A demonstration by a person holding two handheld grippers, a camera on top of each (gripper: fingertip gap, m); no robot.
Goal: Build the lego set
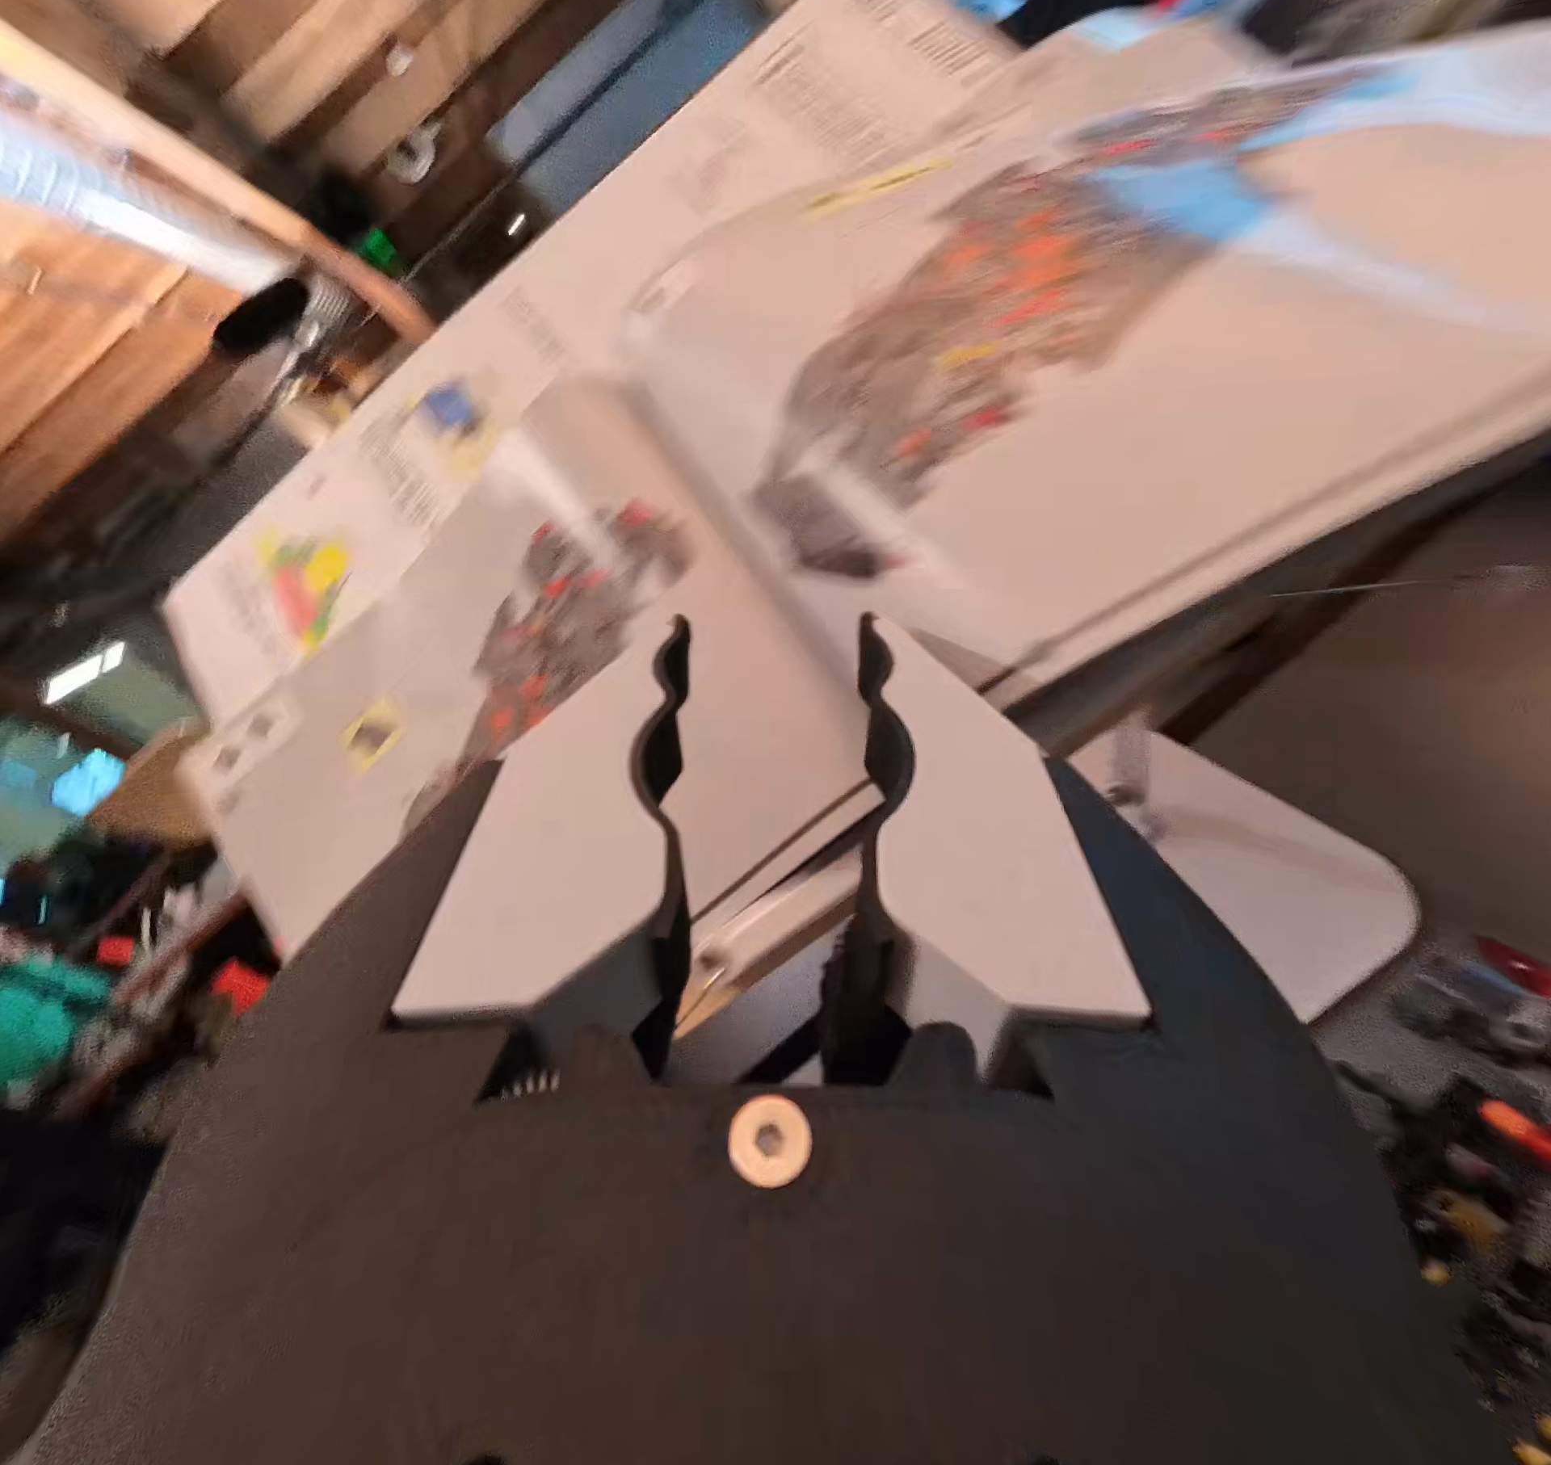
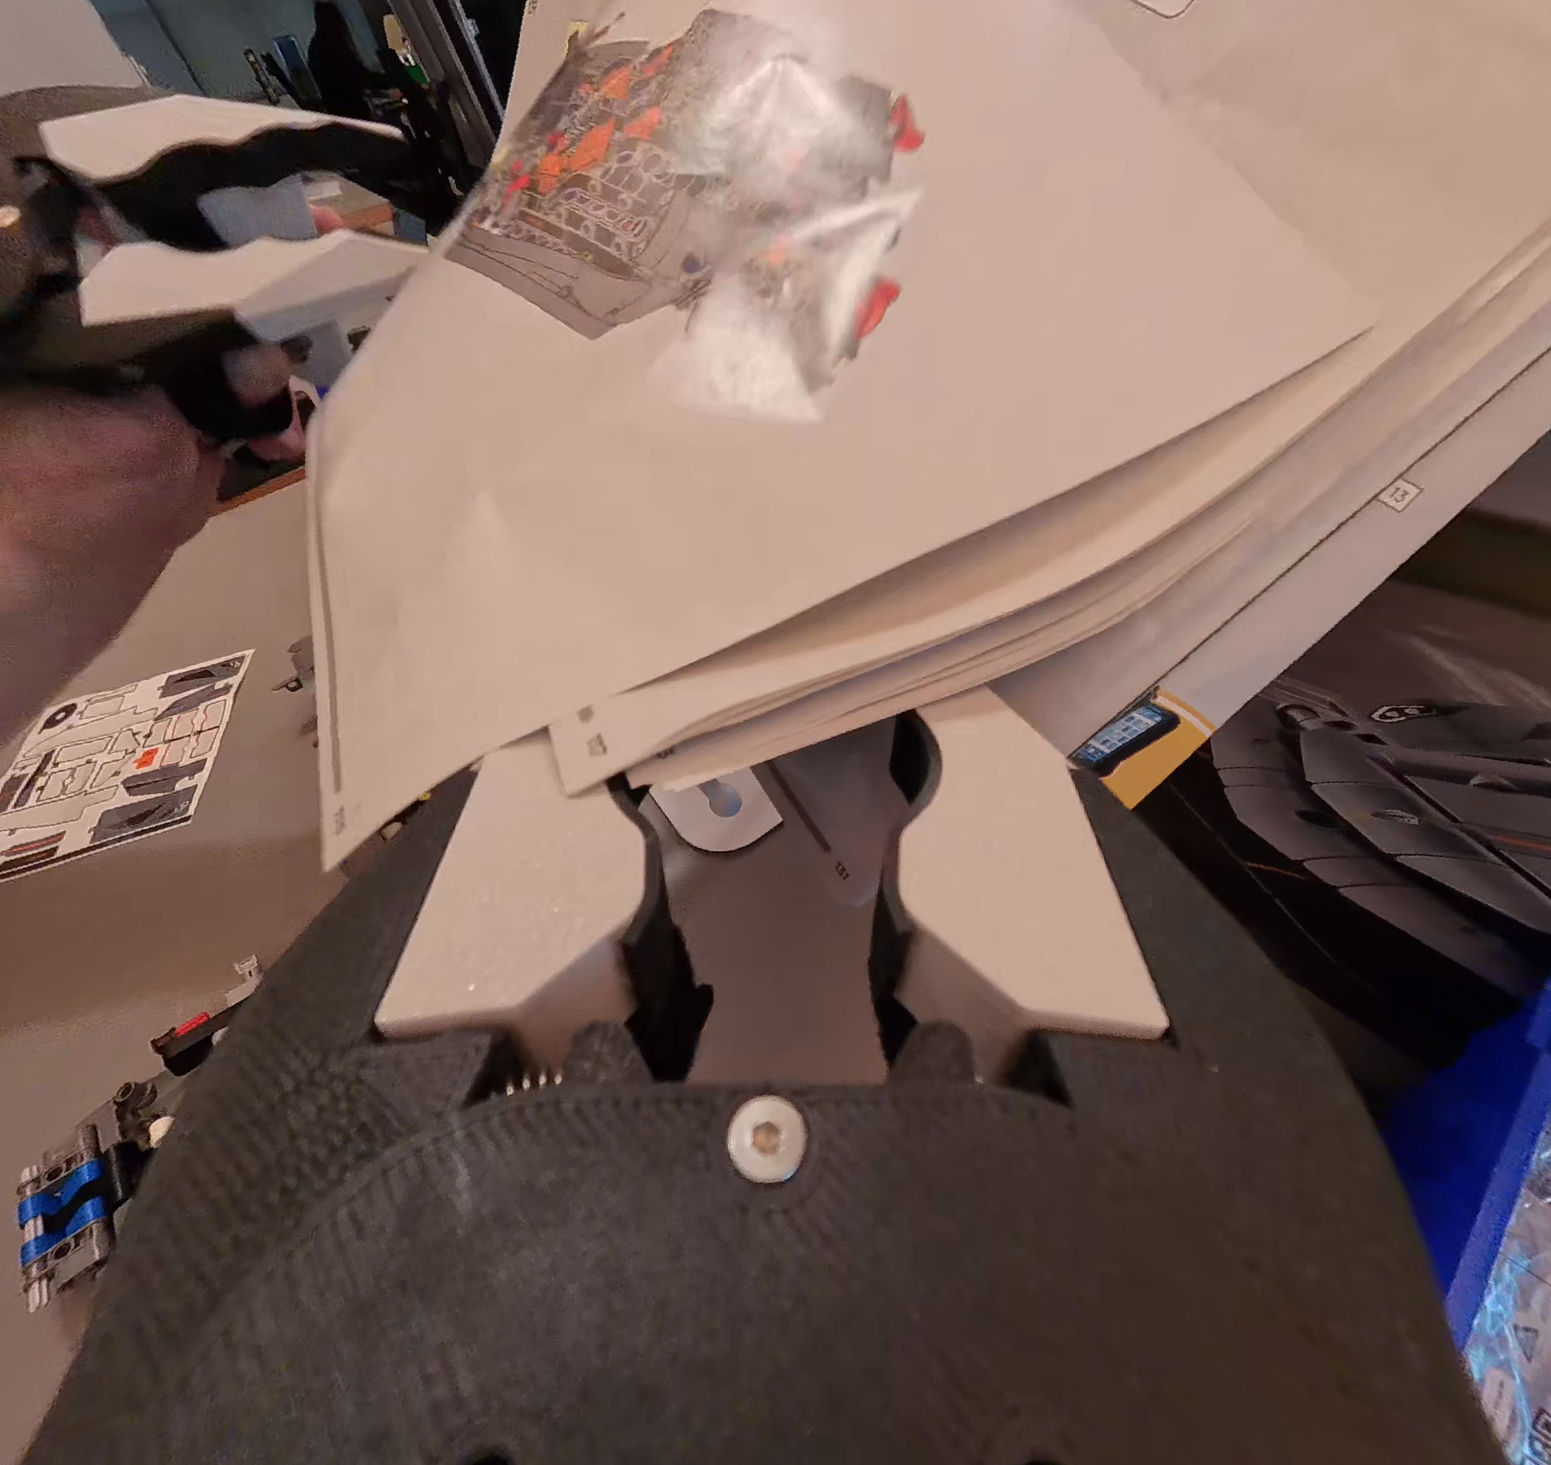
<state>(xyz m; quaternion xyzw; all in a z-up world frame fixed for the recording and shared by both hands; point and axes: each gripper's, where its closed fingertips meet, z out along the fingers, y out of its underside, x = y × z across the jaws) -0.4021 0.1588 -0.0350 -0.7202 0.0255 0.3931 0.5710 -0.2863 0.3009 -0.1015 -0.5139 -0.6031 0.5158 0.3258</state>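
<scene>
The open instruction booklet (image 1: pixel 839 384) fills the left wrist view, tilted and blurred, with printed pictures of the dark model. My left gripper (image 1: pixel 772 628) is open and empty, its fingertips just in front of the booklet's lower page. In the right wrist view the booklet's pages (image 2: pixel 755 460) are lifted and fanned over my right gripper (image 2: pixel 768 804). Its fingers stand apart under the page edges, and their tips are hidden by the paper. The left gripper (image 2: pixel 411 195) also shows there, open at the booklet's left edge. A small grey and blue lego assembly (image 2: pixel 67 1215) lies on the table.
A sticker sheet (image 2: pixel 117 762) lies flat on the table at left. A small black and red piece (image 2: pixel 189 1034) sits near it. The dark set box (image 2: pixel 1385 837) and a blue bin (image 2: pixel 1469 1156) are at right. A white stand base (image 1: pixel 1259 896) and loose pieces (image 1: pixel 1477 1089) are at right.
</scene>
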